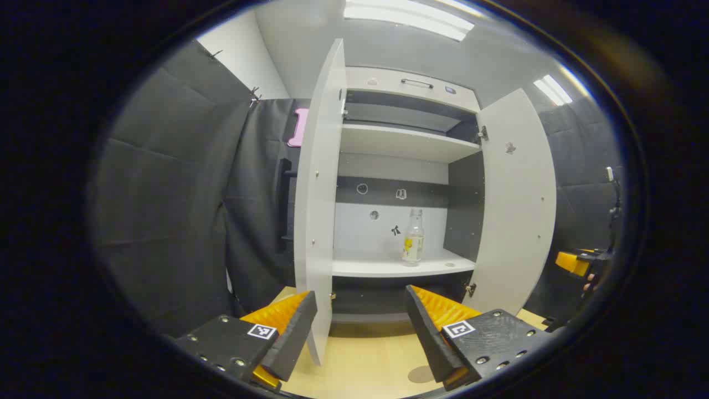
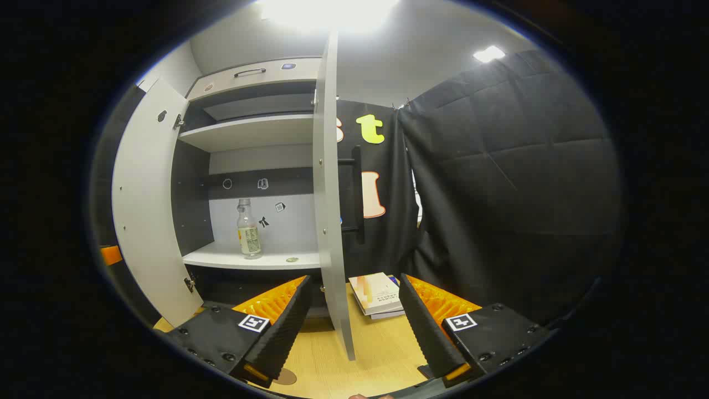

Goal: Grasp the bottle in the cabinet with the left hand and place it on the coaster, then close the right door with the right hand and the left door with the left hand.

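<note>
While the glass bottle (image 1: 413, 237) is standing untouched on the cabinet shelf (image 1: 388, 268) with both doors hanging open, both claws, left claw (image 1: 361, 318) and right claw (image 2: 354, 316), are waiting spread and empty, every step outstanding.

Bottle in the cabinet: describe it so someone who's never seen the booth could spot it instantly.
Find the open white cabinet with both doors swung wide. On its lower shelf stands the bottle, upright against the pale back panel. It is clear, with a yellowish label and a narrow neck; it is the one tall thing there, with small stickers on the panel behind it.
</note>
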`<state>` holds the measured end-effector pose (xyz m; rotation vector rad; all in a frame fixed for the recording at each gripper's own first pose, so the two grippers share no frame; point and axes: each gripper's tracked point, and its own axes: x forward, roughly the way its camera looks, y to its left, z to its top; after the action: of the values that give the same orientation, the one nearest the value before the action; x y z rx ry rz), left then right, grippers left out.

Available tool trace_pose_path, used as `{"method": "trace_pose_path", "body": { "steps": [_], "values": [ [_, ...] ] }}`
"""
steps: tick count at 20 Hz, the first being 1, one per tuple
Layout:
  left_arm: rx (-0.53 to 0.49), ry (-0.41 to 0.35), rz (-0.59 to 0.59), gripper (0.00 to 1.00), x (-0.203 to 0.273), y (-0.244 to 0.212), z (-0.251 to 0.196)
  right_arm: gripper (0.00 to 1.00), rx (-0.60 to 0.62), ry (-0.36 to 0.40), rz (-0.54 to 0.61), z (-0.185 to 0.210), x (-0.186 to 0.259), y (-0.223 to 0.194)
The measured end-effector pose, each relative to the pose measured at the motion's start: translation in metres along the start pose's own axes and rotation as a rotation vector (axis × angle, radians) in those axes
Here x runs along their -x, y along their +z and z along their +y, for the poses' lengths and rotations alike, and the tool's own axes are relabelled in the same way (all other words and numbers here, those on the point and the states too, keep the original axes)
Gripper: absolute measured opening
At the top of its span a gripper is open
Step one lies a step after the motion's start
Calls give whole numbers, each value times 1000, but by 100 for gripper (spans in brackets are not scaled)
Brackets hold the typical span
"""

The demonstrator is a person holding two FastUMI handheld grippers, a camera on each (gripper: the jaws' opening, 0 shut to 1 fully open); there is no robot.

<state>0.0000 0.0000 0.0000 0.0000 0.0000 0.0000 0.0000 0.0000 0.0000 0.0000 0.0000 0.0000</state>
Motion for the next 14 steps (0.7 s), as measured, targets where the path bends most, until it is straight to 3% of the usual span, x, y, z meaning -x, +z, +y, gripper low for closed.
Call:
{"method": "trace_pose_path", "body": {
  "steps": [1, 2, 3, 13, 14],
  "values": [
    [1, -1, -3, 99, 2, 1, 0, 99, 0, 2, -2, -1, 0, 1],
    [4, -2, -5, 93, 2, 1, -1, 100, 3, 3, -5, 0, 1, 3],
    [6, 0, -5, 99, 3, 0, -1, 100, 5, 3, -8, 0, 1, 3],
    [-19, -31, -17, 99, 4, 4, -16, 99, 10, -7, -10, -9, 4, 7],
    [-24, -41, -20, 99, 2, 5, -20, 96, 13, -15, -9, -13, 4, 7]
  ]
}}
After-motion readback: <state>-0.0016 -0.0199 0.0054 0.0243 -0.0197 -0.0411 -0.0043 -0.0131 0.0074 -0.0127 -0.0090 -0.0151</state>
